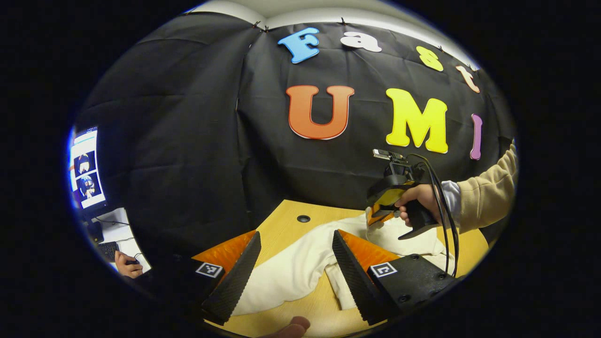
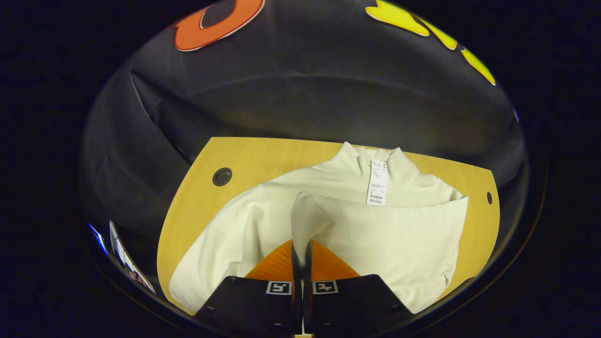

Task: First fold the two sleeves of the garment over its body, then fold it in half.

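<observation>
Right up against the lens in the right gripper view, the right gripper [image 2: 301,249] has its two fingers squeezed nearly together, and a pinch of the cream garment [image 2: 375,225] rises up from between the tips, so it's clamped on the fabric of the folded-over sleeve [image 2: 319,213]. That sleeve lies across the body of the garment, which is spread on a light wooden table [image 2: 244,157] with its collar pointing at the back wall and a white tag [image 2: 377,182] hanging off the neck. The other sleeve [image 2: 211,253] runs down toward the near left edge of the table, still out to the side. Tabletop has a round dark cable hole [image 2: 222,176] near its far left corner and a smaller one [image 2: 489,197] on the far right. In the left gripper view, the left gripper [image 1: 296,270] has its fingers spread wide with nothing between them, hanging just over that loose sleeve [image 1: 286,272] and the bare wood. Farther off there you can see a hand [image 1: 420,199] in a tan sleeve [image 1: 486,195] holding the right gripper down on the garment, cables looping off it. Black cloth [image 1: 188,141] wraps the booth on the back and side. Off to the left edge there's a lit monitor [image 1: 86,166], a keyboard [image 1: 109,250] on a white desk and somebody else's hand [image 1: 127,265] resting there. A fingertip [image 1: 293,326] pokes in at the very bottom.
</observation>
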